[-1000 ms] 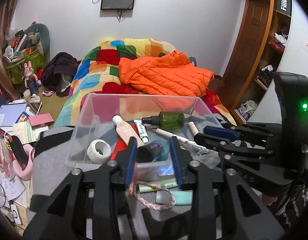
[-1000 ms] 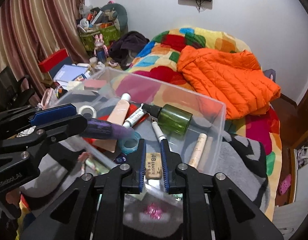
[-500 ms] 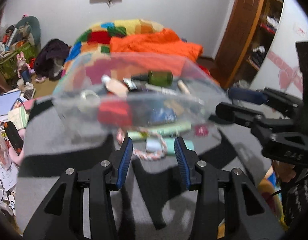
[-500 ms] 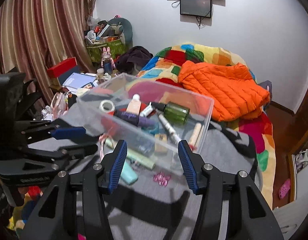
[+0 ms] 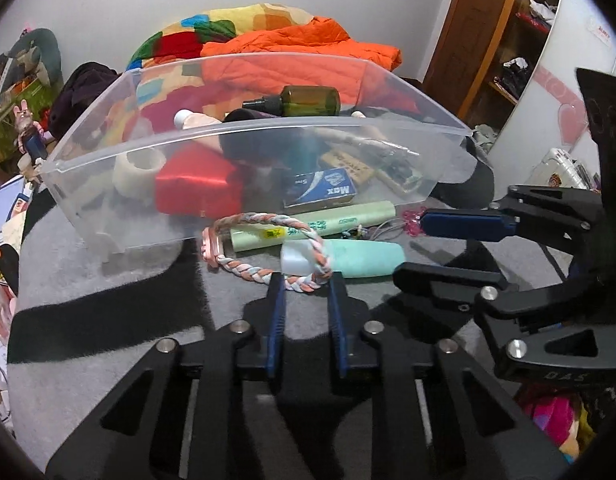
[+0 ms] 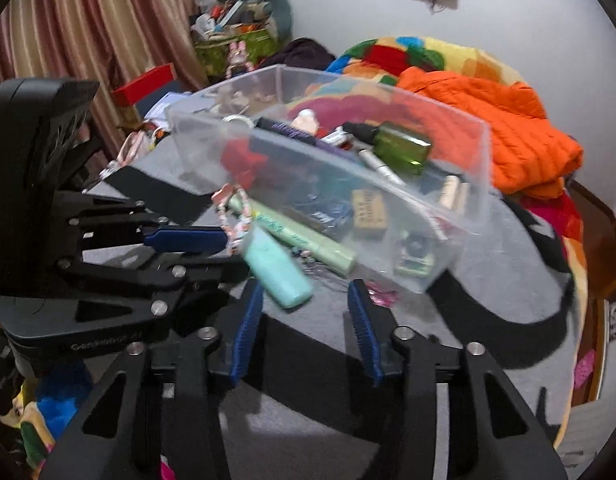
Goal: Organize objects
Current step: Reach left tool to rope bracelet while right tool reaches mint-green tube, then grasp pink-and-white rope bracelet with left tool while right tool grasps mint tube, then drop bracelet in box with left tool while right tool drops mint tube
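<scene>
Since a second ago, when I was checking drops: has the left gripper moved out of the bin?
Yes. The left gripper has pulled back out of the clear bin; its open jaws now straddle the braided bracelet on the grey mat.

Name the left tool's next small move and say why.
Probably close the left tool on the braided bracelet: its fingers already straddle the braid's near edge, and the bracelet lies outside the clear bin, draped over the mint tube.
</scene>
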Motion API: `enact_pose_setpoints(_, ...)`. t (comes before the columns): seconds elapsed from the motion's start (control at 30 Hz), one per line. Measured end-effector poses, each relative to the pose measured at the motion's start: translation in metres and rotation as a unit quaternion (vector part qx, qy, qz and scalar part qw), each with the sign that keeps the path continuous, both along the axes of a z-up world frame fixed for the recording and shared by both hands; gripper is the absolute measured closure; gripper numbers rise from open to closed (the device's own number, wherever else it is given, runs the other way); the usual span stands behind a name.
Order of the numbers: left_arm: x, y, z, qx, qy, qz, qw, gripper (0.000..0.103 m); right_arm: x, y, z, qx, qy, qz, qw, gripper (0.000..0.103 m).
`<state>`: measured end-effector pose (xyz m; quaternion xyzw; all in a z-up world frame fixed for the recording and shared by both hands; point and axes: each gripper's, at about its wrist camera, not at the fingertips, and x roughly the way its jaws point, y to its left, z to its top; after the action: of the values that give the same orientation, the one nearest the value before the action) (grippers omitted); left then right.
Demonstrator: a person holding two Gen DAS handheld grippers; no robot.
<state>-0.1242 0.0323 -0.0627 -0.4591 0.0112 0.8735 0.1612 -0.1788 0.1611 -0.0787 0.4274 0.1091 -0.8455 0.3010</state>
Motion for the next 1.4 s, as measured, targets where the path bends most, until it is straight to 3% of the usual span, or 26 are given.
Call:
enact_pose_setpoints(0.1,0.002,-0.005,0.0,-0.004,0.004,0.008,1.0,0.097,-0.001,-0.01,-0.004,0.005,-0.003,0.017,1.0,0.071)
enact_pose_setpoints(0.2,0.007,-0.014,-0.001,0.007,0.004,0.019,0.9998,0.1,-0.005,-0.02,-0.007,0.017,-0.004,0.026,1.0,0.071)
enact_pose_setpoints(0.43,0.03,-0.042,0.002,0.032,0.001,0.042,0.9986,0.1,-0.006,-0.033,-0.014,0.034,-0.002,0.036,0.999,0.072)
enact_pose_setpoints(0.6,0.035,-0.045,0.009,0.04,0.001,0.043,0.9983,0.099,0.002,-0.031,-0.013,0.025,0.006,0.034,0.999,0.079)
enact_pose_setpoints(0.67,0.031,-0.039,0.013,0.037,0.006,0.036,0.9987,0.096,0.01,-0.028,-0.013,0.024,0.009,0.032,0.999,0.085)
enact_pose_setpoints(0.8,0.019,-0.021,0.016,0.024,0.014,0.021,0.9994,0.076,0.021,-0.017,-0.013,0.029,0.012,0.022,0.999,0.088)
enact_pose_setpoints(1.07,-0.017,0.008,0.004,-0.025,-0.001,0.001,0.9997,0.072,0.031,0.028,-0.009,0.009,-0.007,-0.009,1.0,0.088)
enact_pose_setpoints(1.13,-0.022,0.011,-0.001,-0.031,-0.006,0.004,0.9995,0.077,0.032,0.035,-0.008,0.005,-0.008,-0.019,1.0,0.088)
enact_pose_setpoints(1.2,-0.02,0.011,-0.001,-0.038,0.003,0.007,0.9992,0.095,0.031,0.04,-0.008,-0.002,-0.008,-0.029,1.0,0.088)
enact_pose_setpoints(1.4,0.002,-0.002,0.011,-0.023,0.031,0.025,0.9989,0.097,0.029,0.046,0.002,-0.036,-0.001,-0.049,0.998,0.09)
